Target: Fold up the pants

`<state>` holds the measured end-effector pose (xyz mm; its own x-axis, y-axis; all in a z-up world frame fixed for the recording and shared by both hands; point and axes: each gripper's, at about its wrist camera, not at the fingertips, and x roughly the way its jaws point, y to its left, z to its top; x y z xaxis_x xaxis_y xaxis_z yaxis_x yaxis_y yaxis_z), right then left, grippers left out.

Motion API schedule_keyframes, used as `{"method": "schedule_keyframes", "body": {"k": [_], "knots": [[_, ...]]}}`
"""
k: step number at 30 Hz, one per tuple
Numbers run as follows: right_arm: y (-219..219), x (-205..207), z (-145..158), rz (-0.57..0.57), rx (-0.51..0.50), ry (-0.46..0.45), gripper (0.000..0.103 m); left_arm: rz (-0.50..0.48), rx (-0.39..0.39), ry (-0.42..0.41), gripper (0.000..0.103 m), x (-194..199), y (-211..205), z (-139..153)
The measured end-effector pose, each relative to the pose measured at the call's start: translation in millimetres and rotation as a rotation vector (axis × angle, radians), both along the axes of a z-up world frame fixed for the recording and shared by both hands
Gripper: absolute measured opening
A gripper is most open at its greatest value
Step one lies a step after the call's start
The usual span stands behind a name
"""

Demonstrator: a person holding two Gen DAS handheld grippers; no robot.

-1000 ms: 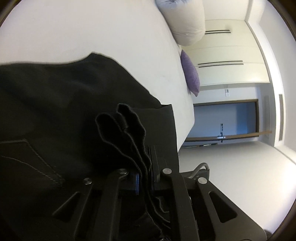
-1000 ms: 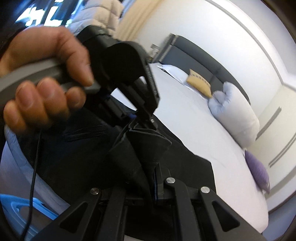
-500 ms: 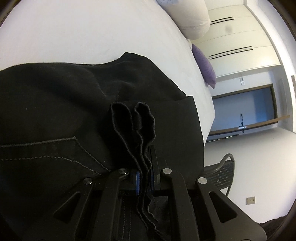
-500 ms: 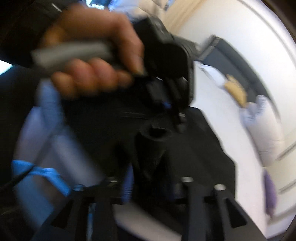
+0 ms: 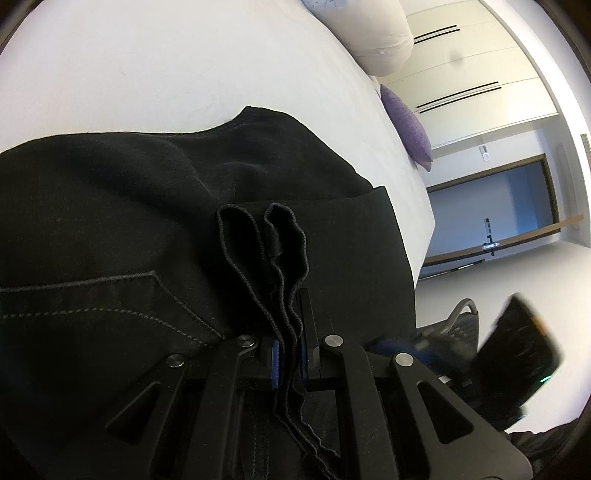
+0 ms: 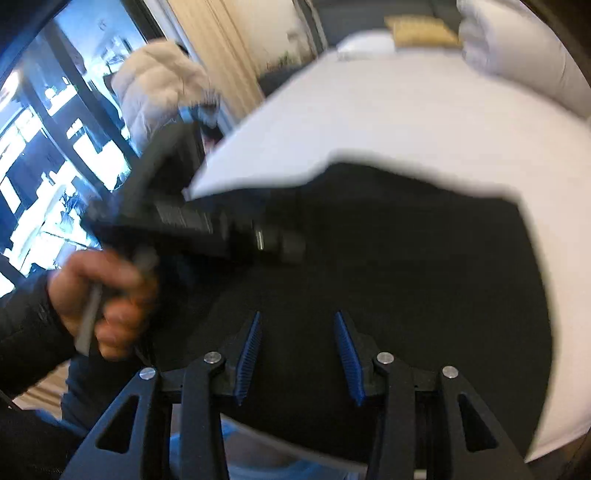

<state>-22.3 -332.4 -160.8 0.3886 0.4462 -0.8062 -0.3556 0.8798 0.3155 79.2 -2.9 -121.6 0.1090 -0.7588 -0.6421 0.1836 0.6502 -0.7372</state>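
Your right gripper (image 6: 299,354) has just let go, fingers now spread; your left gripper (image 5: 288,354) still pinches the pants (image 5: 110,221) hem, so the fold is laid.

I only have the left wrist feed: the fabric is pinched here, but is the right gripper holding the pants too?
Observer: No. The right gripper is open, its blue pads spread apart with nothing between them, over the black pants.
Operator: Is my left gripper visible from that side?
Observer: Yes, blurred; the left hand grips its handle at the left of the right wrist view.
Operator: Anything at the head of the bed?
Observer: A yellow cushion lies at the head of the white bed, which your view doesn't show.
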Motion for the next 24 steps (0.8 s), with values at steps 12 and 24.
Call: {"method": "schedule_keyframes", "body": {"k": [12, 24], "knots": [[-81.5, 6.4, 25.2, -0.137, 0.354, 0.022, 0.051, 0.021, 0.019, -0.058, 0.009, -7.3, -6.7, -4.0], [-184.6, 141.9, -65.6, -0.209, 0.673, 0.435, 0.004, 0.018, 0.036, -0.050, 0.009, 1.9, -12.7, -9.1]]}}
